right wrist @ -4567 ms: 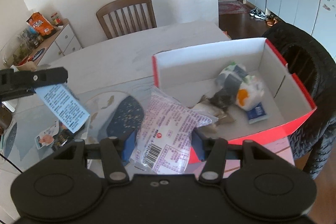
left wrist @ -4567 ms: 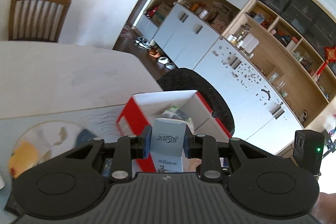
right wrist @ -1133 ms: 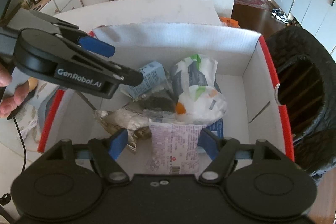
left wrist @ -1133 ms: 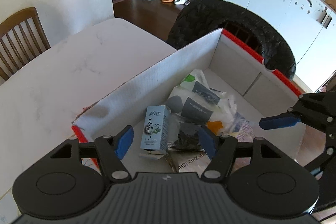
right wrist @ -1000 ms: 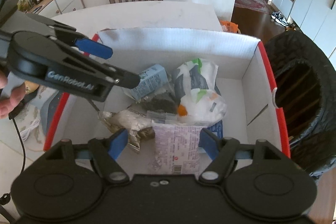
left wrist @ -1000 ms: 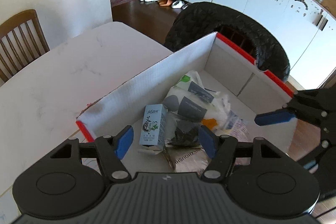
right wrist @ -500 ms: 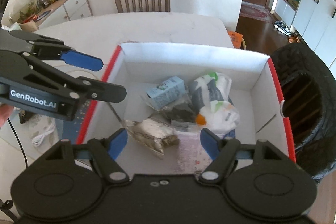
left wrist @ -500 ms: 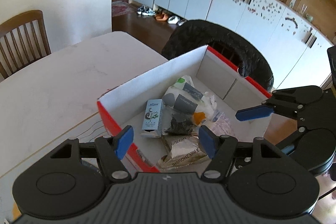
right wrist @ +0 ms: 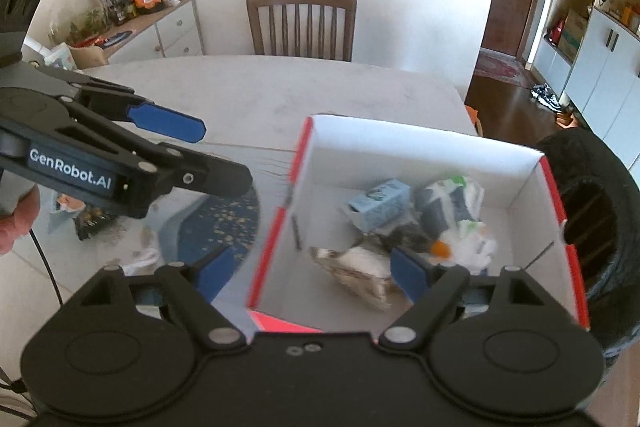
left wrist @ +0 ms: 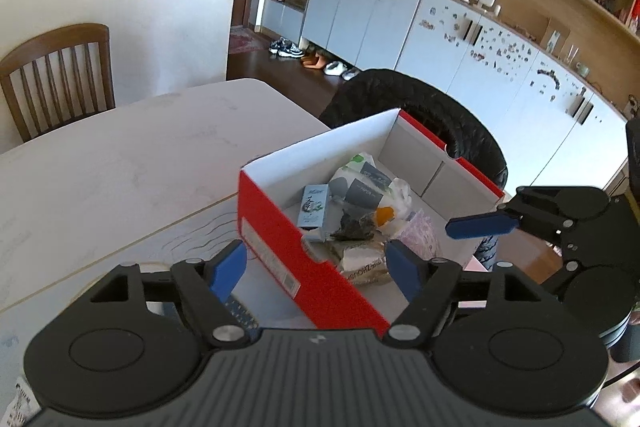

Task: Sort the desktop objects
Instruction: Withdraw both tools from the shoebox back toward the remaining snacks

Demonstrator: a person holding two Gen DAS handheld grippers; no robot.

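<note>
Hovering pose: both grippers point down at a slant over the near edge of the red box (left wrist: 276, 247), each raised above it.
Left gripper (left wrist: 318, 269): jaws wide, nothing between the pads; they have just been opening. Its blue fingers (left wrist: 228, 269) straddle the box's near red wall without touching it.
Right gripper (right wrist: 308, 271): jaws wide and empty; they too have just been opening. One blue finger sits over the table side, the other over the box interior.
Hand (right wrist: 18, 223): part of a hand shows at the left edge of the right view, behind the left gripper's body.
Box position: on the pale table (left wrist: 120, 163), near the corner, beside a black woven chair (right wrist: 600, 195).
Box contents: blue carton (left wrist: 314, 207) lying against the left inner wall; white pack (left wrist: 372, 187) touching it; dark packet (left wrist: 354, 227) and pale pouch (right wrist: 356, 267) in front.
Table remainder: small dark packet (right wrist: 90, 223) and a white cable (right wrist: 138, 261) on the blue mat (right wrist: 216, 223), outside the box.
</note>
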